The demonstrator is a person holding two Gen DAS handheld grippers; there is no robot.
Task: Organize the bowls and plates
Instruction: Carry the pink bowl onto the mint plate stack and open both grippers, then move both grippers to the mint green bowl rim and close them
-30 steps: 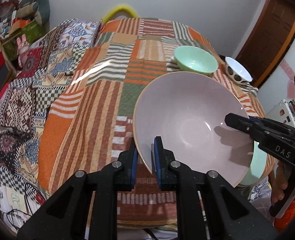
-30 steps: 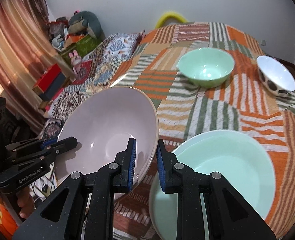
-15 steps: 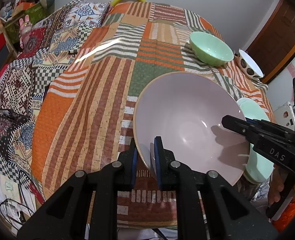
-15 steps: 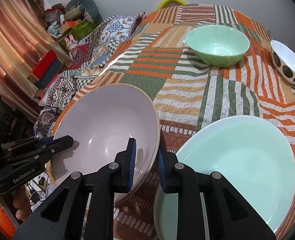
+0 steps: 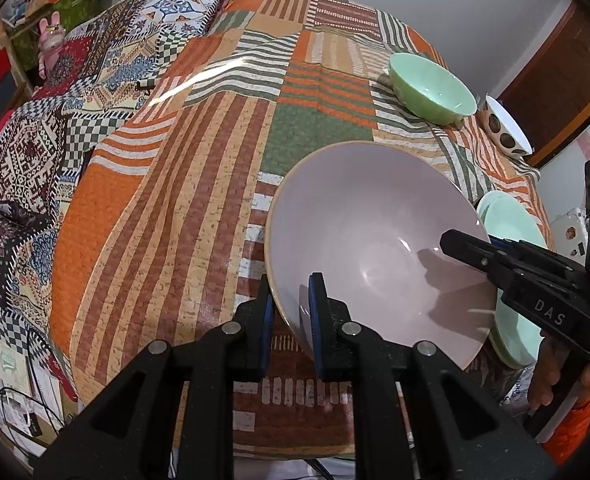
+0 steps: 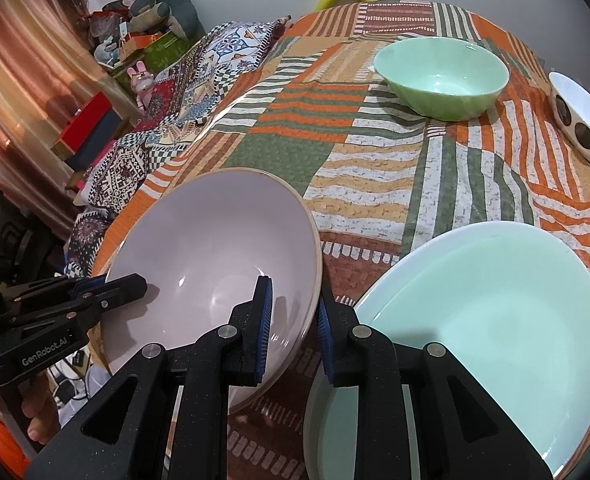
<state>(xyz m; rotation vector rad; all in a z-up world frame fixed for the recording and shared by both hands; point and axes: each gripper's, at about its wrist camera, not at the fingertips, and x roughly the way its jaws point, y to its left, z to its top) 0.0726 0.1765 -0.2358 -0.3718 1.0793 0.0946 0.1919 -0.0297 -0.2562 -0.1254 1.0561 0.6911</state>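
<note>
Over the patchwork table, a pink bowl is clamped by its rim on opposite sides by the left gripper and right gripper; beside it, mint plates; beyond, a green bowl and spotted bowl.

The pink bowl is hiding most of the mint plates in the left wrist view; how many are stacked is not showing. The picture's right edge is cutting off the spotted bowl in the right wrist view. The right gripper is covering the pink bowl's near rim there
</note>
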